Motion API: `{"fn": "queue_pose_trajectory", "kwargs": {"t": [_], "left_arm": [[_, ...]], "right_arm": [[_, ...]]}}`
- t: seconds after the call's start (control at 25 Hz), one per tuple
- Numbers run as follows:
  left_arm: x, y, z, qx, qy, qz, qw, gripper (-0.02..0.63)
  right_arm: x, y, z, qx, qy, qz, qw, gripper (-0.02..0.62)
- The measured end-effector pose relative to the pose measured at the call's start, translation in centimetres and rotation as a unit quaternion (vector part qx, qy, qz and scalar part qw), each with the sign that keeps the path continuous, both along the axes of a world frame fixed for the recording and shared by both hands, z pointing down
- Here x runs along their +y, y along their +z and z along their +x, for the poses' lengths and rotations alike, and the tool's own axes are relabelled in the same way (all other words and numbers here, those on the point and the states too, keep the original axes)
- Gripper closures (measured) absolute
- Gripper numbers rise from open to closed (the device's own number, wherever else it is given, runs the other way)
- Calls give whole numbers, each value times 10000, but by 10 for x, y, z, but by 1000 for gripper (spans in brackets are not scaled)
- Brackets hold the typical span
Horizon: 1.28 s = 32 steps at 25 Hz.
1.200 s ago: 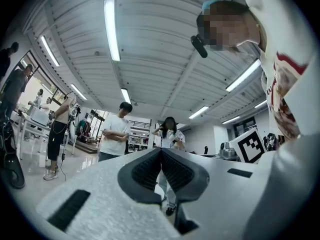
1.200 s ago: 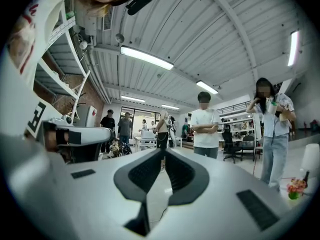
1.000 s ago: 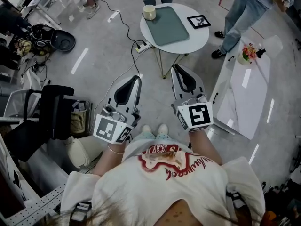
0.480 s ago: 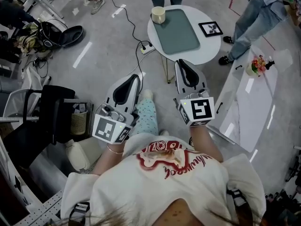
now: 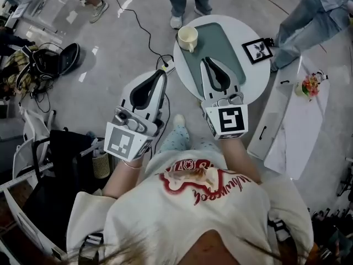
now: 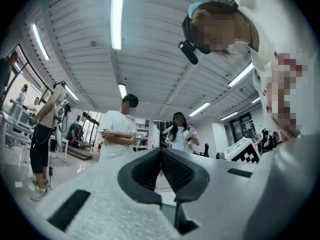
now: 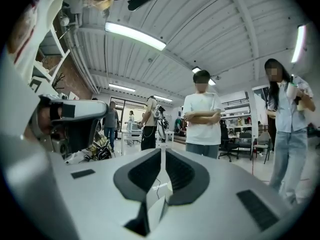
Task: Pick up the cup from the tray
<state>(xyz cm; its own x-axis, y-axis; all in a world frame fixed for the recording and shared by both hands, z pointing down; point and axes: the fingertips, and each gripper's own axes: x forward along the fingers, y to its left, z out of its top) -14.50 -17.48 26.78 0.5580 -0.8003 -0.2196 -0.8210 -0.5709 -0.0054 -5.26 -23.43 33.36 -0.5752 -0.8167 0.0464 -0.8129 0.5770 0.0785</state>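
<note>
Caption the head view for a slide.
Both shut, left gripper and right gripper point toward a table bearing cup and tray.

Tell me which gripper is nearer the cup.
Right. In the head view, the right gripper is over the tray, its tips just down-right of the cup. The left gripper is off the table's left edge, farther down-left.

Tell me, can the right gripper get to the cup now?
Probably yes. The right gripper hangs over the bare tray, and nothing stands between it and the cup, ahead to its left. Its jaws are shut, though, so they would have to open first.
</note>
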Motion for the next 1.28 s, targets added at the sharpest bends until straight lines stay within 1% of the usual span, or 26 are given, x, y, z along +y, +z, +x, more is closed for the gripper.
{"fn": "queue_pose_trajectory", "kwargs": {"t": [0.12, 0.24, 0.36, 0.52, 0.68, 0.8, 0.88, 1.0, 1.12, 1.28], "left_arm": [[-33, 2, -3, 118, 28, -100, 9999, 592], [-52, 15, 0, 239, 36, -338, 9991, 592], [-64, 32, 0, 322, -24, -593, 9977, 592], [-71, 59, -8, 286, -163, -932, 9951, 592], [-68, 81, -20, 188, -396, -1150, 9924, 592], [-74, 92, -23, 242, -473, -1255, 9907, 592], [-78, 92, -22, 341, -497, -1314, 9895, 592], [-79, 91, -21, 340, -492, -1331, 9893, 592], [-80, 95, -25, 278, -468, -1374, 9890, 592], [-80, 107, -36, 141, -507, -1439, 9882, 592]], "right_arm": [[-32, 18, -3, 67, 138, -255, 9996, 552], [-55, 48, -3, 216, 298, -523, 9980, 551], [-77, 88, -15, 519, 200, -879, 9946, 551], [-104, 151, -27, 711, 258, -1422, 9870, 549], [-119, 187, -31, 1006, 457, -1572, 9814, 541], [-133, 206, -33, 1080, 549, -1774, 9767, 537], [-138, 210, -34, 1157, 652, -1770, 9752, 538], [-144, 208, -32, 1226, 857, -1506, 9772, 538], [-150, 210, -29, 1066, 922, -1354, 9807, 538], [-158, 208, -30, 789, 895, -1428, 9825, 540]]}}
